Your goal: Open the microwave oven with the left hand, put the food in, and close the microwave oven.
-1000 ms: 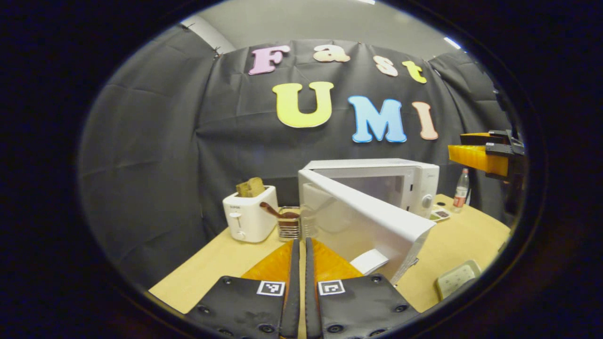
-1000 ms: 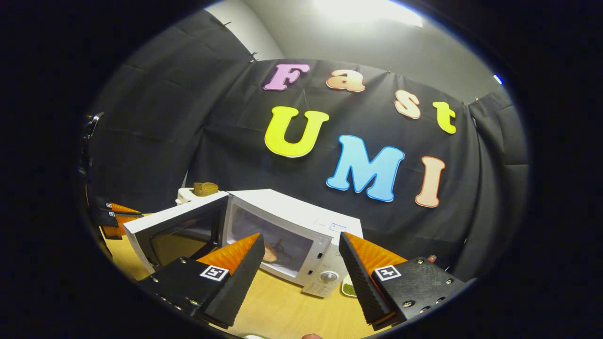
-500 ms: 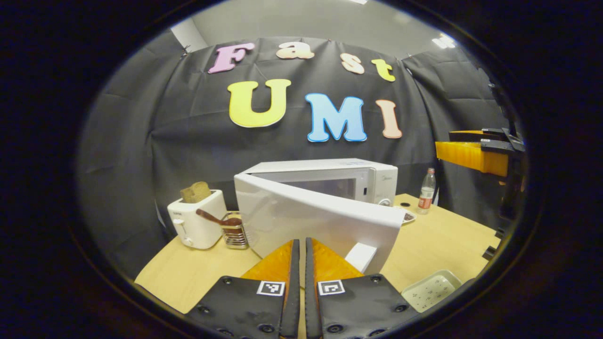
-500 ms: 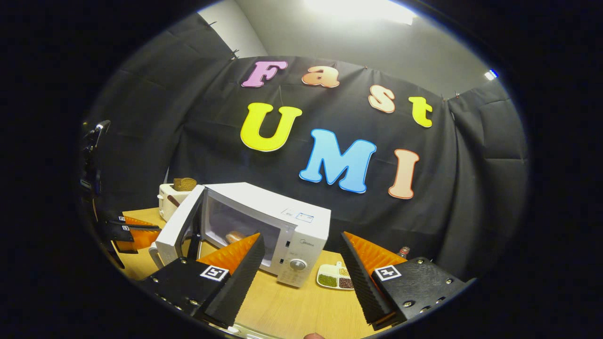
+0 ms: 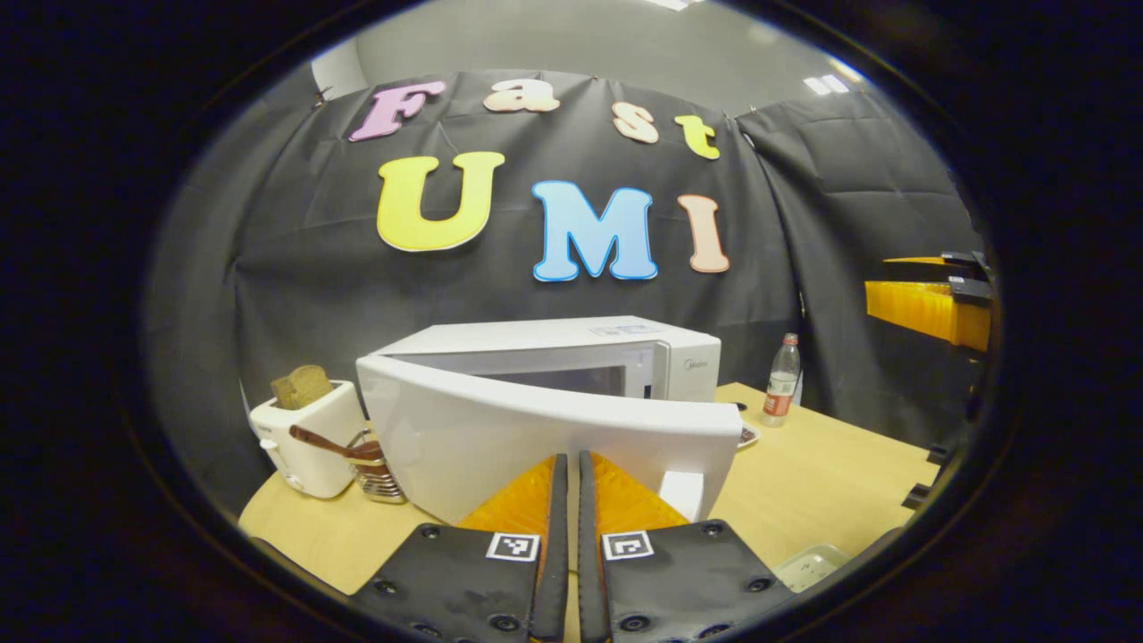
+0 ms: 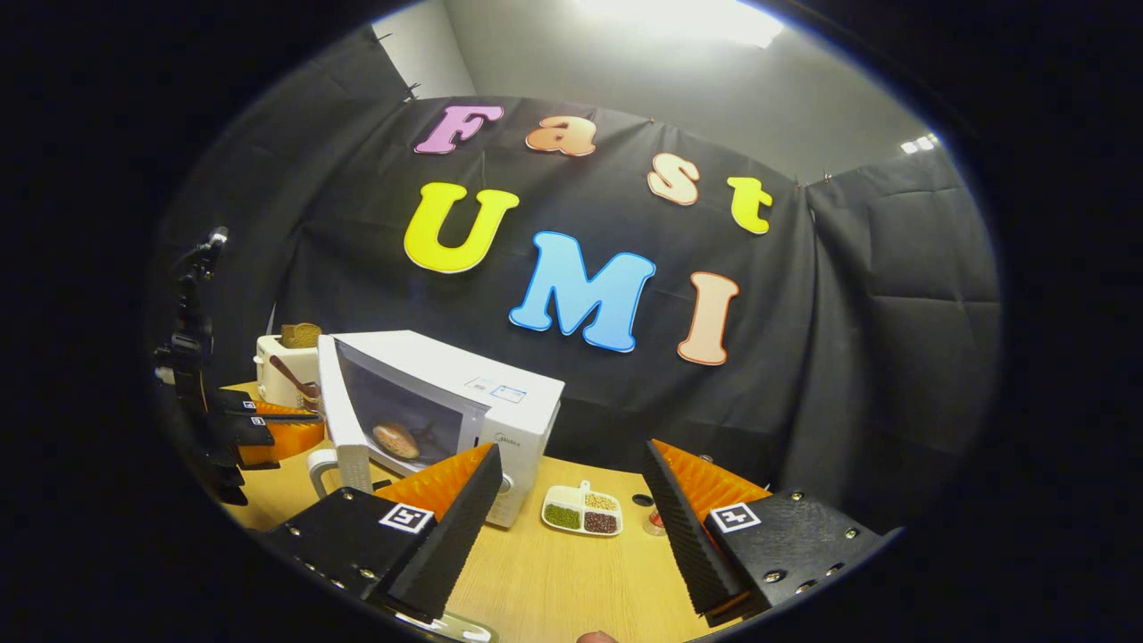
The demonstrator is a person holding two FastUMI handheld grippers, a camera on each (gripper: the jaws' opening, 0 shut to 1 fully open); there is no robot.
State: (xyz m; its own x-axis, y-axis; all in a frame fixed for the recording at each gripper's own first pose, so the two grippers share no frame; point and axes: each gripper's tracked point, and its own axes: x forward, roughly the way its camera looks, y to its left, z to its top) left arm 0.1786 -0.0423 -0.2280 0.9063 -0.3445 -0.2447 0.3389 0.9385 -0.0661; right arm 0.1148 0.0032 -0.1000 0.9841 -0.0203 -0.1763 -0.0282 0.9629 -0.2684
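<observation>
Left gripper view: toaster [image 5: 308,435] beside microwave door [image 5: 545,438].

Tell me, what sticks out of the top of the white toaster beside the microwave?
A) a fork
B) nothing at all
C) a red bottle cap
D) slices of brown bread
D: brown bread stands up out of the slots of the toaster, left of the microwave.

Glossy white microwave [image 5: 554,429] w/ smooth shell, matt pale wood table [image 5: 821,464]
</observation>
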